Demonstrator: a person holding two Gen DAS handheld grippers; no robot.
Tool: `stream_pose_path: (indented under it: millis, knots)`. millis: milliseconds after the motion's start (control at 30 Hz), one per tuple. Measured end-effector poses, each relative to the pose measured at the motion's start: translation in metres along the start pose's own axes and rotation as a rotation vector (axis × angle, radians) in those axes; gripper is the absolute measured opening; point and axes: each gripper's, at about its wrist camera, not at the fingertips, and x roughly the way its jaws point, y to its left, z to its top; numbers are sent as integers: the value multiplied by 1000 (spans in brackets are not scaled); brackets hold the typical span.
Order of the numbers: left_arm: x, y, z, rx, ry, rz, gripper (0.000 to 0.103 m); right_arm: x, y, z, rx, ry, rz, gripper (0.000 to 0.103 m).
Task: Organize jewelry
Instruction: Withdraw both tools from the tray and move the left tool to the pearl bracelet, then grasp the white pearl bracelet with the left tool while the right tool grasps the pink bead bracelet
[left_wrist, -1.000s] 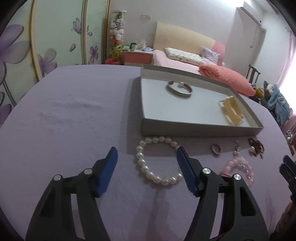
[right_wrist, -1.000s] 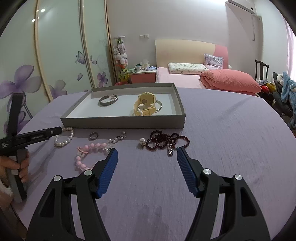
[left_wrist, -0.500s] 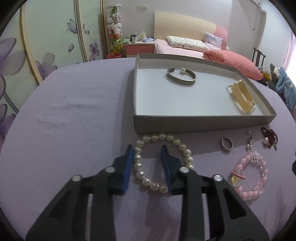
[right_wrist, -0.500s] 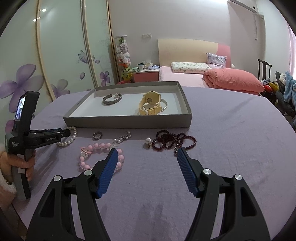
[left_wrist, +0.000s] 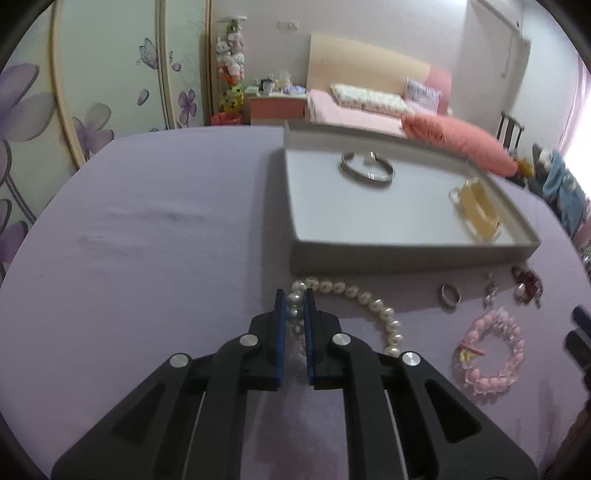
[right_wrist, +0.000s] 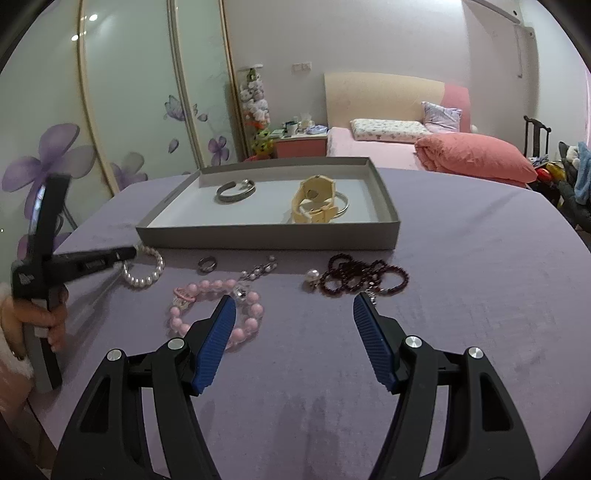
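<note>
The left gripper has its fingers nearly closed, clamped on one side of the pearl bracelet, which lies on the purple table just in front of the grey tray. The right gripper hangs over the table with its fingers spread wide and nothing between them, above the pink bracelet. A ring, an earring and dark red beads lie near the tray. A silver bangle and a cream watch lie in the tray.
</note>
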Motion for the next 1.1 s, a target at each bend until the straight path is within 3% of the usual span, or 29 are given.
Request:
stream_pose_path:
  millis: [233,600,667,800,1100]
  knots:
    - [-41,17,8,-48,-127,-65,10,22,17,1,-48,81,37,40]
    - [-56,17,6,-45,-160,-112,10,59,27,6,-55,217,2,36]
    - [-56,18,7,-49,-161,-114,10,59,29,5,-70,220,-8,34]
    - [-56,18,6,-50,-160,-115,10,57,34,2,-110,221,-21,20]
    - [-56,14,3,-49,-166,-123,10,49,26,-2,-166,216,-67,14]
